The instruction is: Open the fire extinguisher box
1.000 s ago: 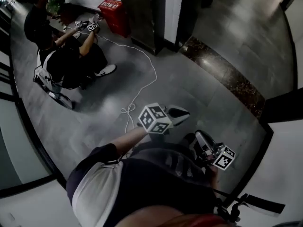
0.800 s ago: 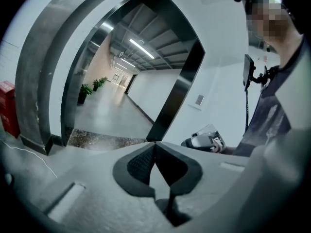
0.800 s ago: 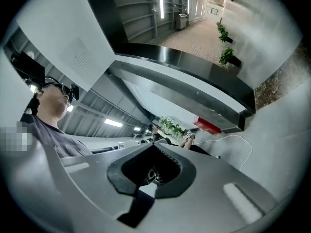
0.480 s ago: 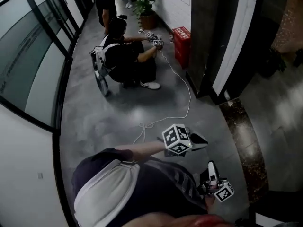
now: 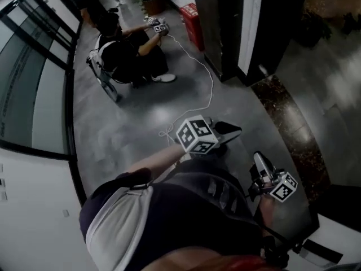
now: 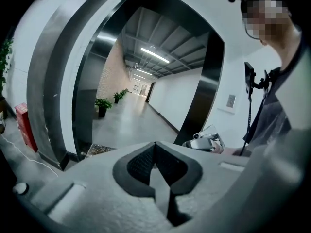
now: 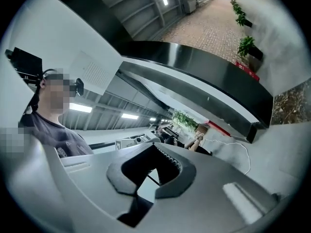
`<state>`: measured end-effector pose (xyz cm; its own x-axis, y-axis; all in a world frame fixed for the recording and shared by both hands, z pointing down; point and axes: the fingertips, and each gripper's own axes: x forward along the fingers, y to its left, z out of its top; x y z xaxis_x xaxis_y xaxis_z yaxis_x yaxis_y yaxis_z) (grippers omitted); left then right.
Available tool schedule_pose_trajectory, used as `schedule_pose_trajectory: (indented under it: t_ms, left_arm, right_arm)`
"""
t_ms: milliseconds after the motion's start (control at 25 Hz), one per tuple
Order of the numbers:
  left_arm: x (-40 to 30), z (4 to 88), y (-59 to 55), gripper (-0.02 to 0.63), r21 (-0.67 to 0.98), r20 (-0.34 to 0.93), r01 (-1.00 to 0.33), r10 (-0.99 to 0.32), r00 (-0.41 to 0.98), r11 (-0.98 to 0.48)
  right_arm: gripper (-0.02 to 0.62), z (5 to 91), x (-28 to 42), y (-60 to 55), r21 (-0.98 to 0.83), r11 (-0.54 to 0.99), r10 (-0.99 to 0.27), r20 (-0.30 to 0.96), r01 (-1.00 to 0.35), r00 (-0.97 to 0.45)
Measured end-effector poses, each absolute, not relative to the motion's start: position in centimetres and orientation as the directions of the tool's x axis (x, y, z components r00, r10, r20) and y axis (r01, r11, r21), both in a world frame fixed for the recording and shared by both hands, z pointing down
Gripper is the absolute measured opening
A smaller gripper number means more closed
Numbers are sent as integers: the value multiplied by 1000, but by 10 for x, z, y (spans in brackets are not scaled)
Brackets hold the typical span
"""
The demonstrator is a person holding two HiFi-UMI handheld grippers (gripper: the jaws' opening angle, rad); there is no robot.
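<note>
1. Left gripper (image 5: 227, 130) fingers pressed together, nothing between; right gripper (image 5: 260, 161) fingers likewise closed, empty. Both carried near waist, likely just in transit.
2. White cable (image 5: 210, 89) snaking over floor (image 5: 141, 117) ahead.
3. Fire extinguisher box (image 5: 192, 26) well apart, red, against dark pillar (image 5: 217, 21), beside crouching person (image 5: 125, 58); lid state too small to tell.

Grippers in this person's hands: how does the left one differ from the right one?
In the head view the left gripper is held out ahead on a stretched arm, while the right gripper sits close beside the person's body. The left gripper points toward the picture's right; the right gripper points up the picture. Shared: both have jaws closed together on nothing, and neither is near the red box.
</note>
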<state>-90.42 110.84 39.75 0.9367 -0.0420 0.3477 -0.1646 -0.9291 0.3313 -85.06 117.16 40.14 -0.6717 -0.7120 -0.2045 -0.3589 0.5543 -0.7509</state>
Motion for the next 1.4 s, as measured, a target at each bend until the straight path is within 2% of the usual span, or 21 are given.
schedule_pose_trajectory:
  t_ms: [240,480,640,920,1200,1400]
  left_arm:
    - [-837,399,1050,0,387,275,-97,14,961,-917]
    - [-756,400,983,0,411,206,22,117,972,-911]
    - [-720,403,939,0,414,190,86,178,966,-906]
    - [-661,409,891,0,436,206,92,198,958,-895]
    - [-559,414,859,0,447,235,38,158,959,-894]
    - [-465,405,843,0,445,263,-36,92,961,-895]
  right_arm:
    - [0,405,-801,1133,-767,494,-772,-169,-410,-613]
    - [2,422,-718,1070,-797,333,-893,-95,-505,-440]
    - [2,420,-694,1021,-775,287,-916,-51,-563,-398]
    - [1,432,-622,986,-831,197,-951,-34,-520,-307]
    - [2,428,-529,931,-820,280,-913,-67,-500,-401]
    - [1,416,-425,916,-831,340,-885,-124,-441,-448]
